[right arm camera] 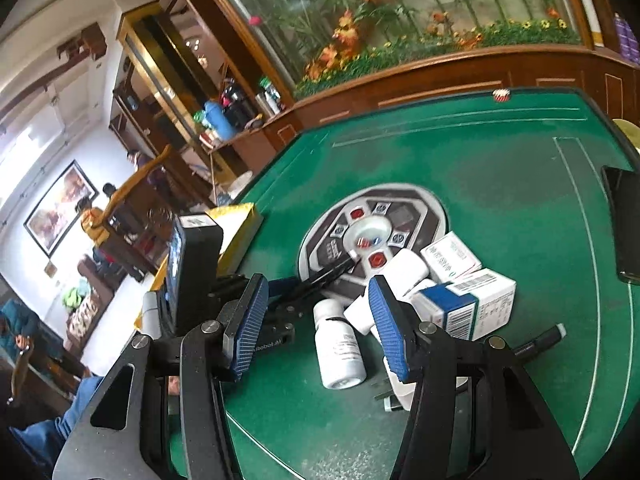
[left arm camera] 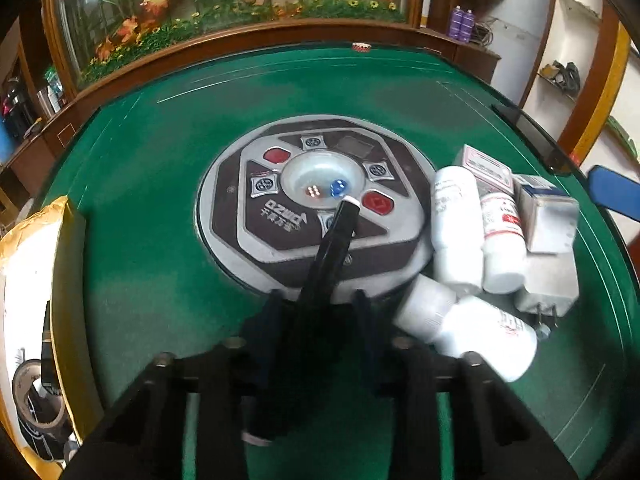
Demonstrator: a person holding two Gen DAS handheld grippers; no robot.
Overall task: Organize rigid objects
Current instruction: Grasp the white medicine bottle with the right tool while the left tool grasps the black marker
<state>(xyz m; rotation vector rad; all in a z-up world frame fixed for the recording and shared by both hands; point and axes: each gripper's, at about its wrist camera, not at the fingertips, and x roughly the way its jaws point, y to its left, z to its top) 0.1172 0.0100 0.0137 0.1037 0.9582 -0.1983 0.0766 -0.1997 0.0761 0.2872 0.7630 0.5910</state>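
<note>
Left wrist view: the left gripper (left arm camera: 316, 300) is pinching a slim black marker (left arm camera: 336, 236), its tip over the table's centre console (left arm camera: 280, 240). The right gripper (right arm camera: 316, 320) hangs spread, holding nothing, above white bottles (right arm camera: 340, 348) and boxes (right arm camera: 472, 304) heaped just right of the console. Judging by that jumble, most sorting remains.

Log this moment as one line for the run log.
left tongs: shut on black pen | right tongs: open, empty, above white bottle | boxes, bottles clustered on green table
</note>
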